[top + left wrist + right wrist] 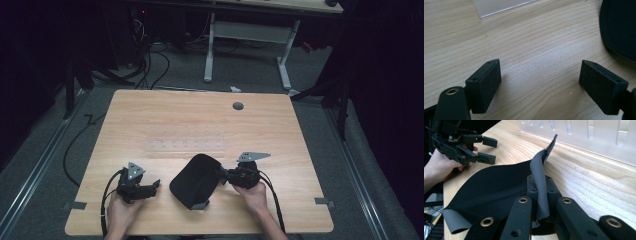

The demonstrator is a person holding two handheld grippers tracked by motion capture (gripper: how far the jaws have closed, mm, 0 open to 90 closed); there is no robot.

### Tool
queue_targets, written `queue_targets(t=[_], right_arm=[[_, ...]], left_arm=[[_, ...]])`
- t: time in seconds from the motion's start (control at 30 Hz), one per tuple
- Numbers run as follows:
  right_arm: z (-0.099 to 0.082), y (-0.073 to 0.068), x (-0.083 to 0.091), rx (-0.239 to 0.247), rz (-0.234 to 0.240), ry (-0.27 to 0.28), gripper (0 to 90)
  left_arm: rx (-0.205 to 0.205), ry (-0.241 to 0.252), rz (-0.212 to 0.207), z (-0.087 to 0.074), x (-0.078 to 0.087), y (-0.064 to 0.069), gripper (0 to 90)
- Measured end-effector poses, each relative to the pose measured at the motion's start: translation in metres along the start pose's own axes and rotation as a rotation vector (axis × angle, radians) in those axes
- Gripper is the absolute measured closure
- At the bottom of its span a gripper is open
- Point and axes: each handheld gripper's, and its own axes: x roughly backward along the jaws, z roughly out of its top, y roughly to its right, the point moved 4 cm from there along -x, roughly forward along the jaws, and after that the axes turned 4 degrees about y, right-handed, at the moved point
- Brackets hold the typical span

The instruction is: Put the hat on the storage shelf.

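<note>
A thin black flexible mat [195, 181] with a grey underside lies on the wooden table [200, 120] near the front edge, between both hands. My right gripper [220, 175] comes at it from the right and is shut on its edge. In the right gripper view the jaws [540, 192] pinch the mat [499, 187], whose edge stands up and curls between them. My left gripper [154, 186] rests to the mat's left, a short gap away, open with nothing between its fingers. The left gripper view shows its pads [540, 75] wide apart over bare wood, the mat [619, 27] at upper right.
A clear plastic strip [185, 145] with a row of slots lies flat just behind the mat. A grey cable grommet [238, 106] sits near the table's far edge. Tape pieces [75, 205] mark the front corners. Another desk stands beyond the table.
</note>
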Motion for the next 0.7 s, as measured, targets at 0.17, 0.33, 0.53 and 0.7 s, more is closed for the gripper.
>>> queue_targets(t=[0.17,0.33,0.53,0.7], right_arm=[[0.001,-0.001,0.006,-0.009,0.006,0.021,86.5],[0.003,-0.004,0.014,0.001,0.007,0.045,86.6],[0.003,-0.006,0.025,0.011,0.002,0.071,86.7],[-0.001,-0.003,0.032,-0.004,-0.004,0.087,86.7]], left_arm=[[-0.020,-0.021,-0.046,-0.002,0.000,0.004,15.8],[-0.028,-0.024,-0.074,-0.003,0.002,0.007,19.5],[-0.032,-0.029,-0.077,-0.005,0.003,0.009,18.5],[-0.058,-0.031,-0.105,-0.008,0.006,0.014,18.5]])
